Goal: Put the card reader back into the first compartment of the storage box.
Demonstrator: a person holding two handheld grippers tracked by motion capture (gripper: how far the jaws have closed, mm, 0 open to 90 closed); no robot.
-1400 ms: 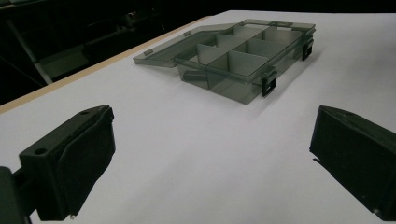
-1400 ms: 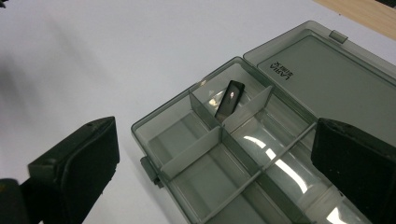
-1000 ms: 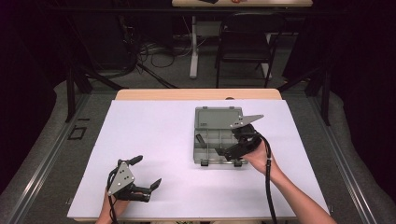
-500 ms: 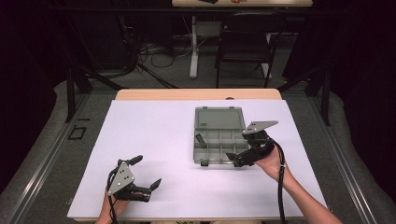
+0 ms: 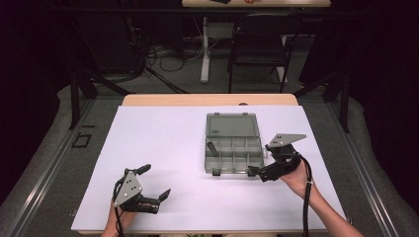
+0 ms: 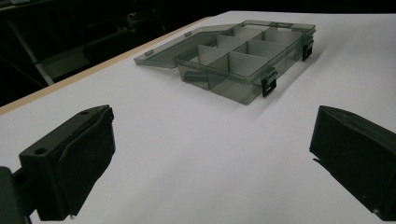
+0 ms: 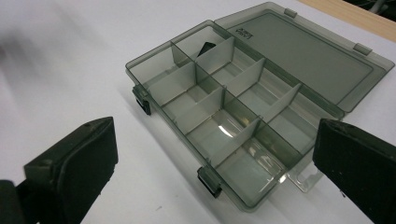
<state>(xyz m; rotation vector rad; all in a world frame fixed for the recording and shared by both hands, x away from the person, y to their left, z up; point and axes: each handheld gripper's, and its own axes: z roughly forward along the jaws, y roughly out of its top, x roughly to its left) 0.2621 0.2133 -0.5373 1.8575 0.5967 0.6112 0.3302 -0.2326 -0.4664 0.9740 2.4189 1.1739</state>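
A smoky translucent organizer box (image 5: 240,157) lies open in the middle of the white table, its lid (image 5: 231,124) folded flat on the far side. A small black piece (image 5: 211,146) sits in a far-left compartment; the other compartments look bare. My right gripper (image 5: 260,159) is open at the box's near right corner, with nothing between its jaws. In the right gripper view the box (image 7: 224,116) and the black piece (image 7: 205,47) lie just ahead. My left gripper (image 5: 157,180) rests open near the front left, well apart from the box (image 6: 243,60).
A white sheet (image 5: 168,138) covers the table, with a wooden strip (image 5: 197,99) along the far edge. Two black latches (image 5: 216,172) stick out from the box's near side. A chair (image 5: 257,49) and cables stand on the floor beyond the table.
My right gripper has drawn back from over the box, moving right and toward the person. The left gripper and the box have stayed put.
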